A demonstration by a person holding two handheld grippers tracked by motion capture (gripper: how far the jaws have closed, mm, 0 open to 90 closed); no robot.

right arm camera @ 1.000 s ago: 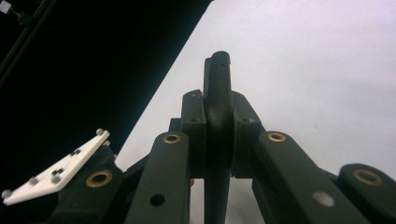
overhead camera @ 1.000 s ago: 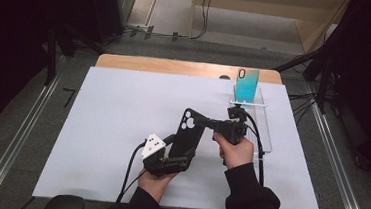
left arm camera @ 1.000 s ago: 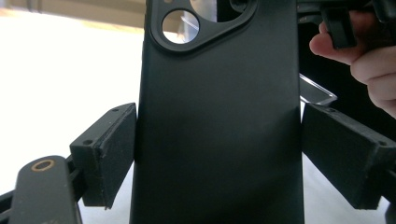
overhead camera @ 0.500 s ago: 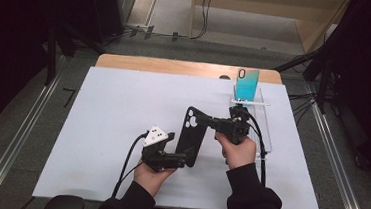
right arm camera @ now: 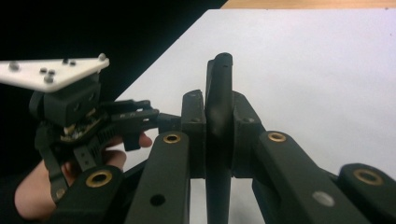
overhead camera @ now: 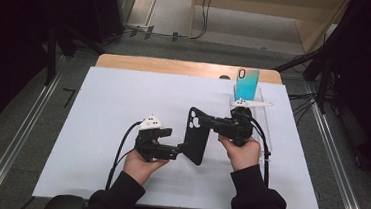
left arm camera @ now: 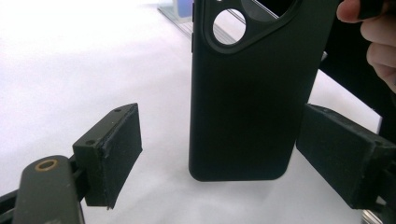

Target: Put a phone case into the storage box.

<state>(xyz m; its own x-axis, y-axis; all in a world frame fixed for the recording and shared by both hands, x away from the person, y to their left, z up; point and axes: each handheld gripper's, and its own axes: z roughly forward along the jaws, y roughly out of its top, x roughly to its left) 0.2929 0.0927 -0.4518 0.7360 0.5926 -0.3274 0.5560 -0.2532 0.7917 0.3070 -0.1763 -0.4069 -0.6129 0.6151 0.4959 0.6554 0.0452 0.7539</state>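
White table (overhead camera: 96,127) is bearing nothing mid-air: my right fingers (right arm camera: 212,140) are clamping the phone case (overhead camera: 197,135) upright, my left fingers (left arm camera: 224,154) spreading wide around it

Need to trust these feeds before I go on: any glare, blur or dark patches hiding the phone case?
High view: even light, room edges dark, black phone case sharp against the white table. Left gripper view: table blown out to glare, right gripper's hand soft at the corner, case surface detail lost in black. Right gripper view: near jaws blurred, left gripper clearer.
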